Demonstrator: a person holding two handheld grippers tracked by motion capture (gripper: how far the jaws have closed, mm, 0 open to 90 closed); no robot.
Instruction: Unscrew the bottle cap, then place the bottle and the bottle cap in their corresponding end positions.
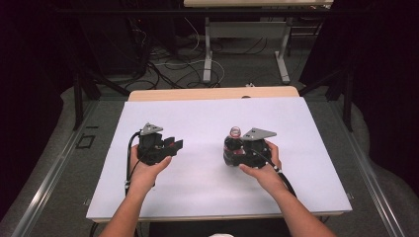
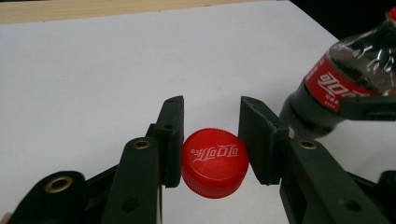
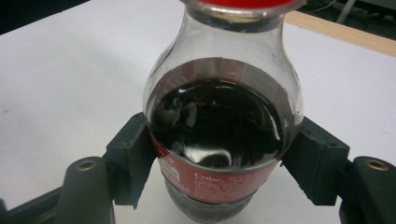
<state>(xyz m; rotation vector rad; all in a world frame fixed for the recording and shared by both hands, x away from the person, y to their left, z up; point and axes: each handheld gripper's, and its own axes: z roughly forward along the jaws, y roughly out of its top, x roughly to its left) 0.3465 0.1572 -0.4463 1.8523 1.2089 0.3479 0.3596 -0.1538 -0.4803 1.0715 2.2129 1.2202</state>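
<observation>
The table (image 1: 163,106), covered by a white sheet with a strip of bare wood along its far edge, carries the whole job. Near the middle of it, a little toward the right edge, a cola bottle (image 1: 233,146) stands upright, dark drink up to its shoulder and a red label round its waist. The right gripper (image 1: 240,151) is clamped on that waist, one jaw on each side of the label, as the right gripper view shows with the bottle (image 3: 223,126) pinched between both pads. The neck ring at the top is red and the mouth looks uncapped.

The left gripper (image 1: 173,146) hangs left of centre, well apart from the bottle, its jaws pointing toward it. They are closed on a red cap (image 2: 215,163), which sits flat between the pads with its printed top facing the camera; the bottle (image 2: 348,88) shows at the upper right of that view.

What matters next, I judge, is alignment: the bottle's long axis runs straight up, and its mouth lies to the right of and above the cap. The left hand must carry the cap there while the right holds steady.
</observation>
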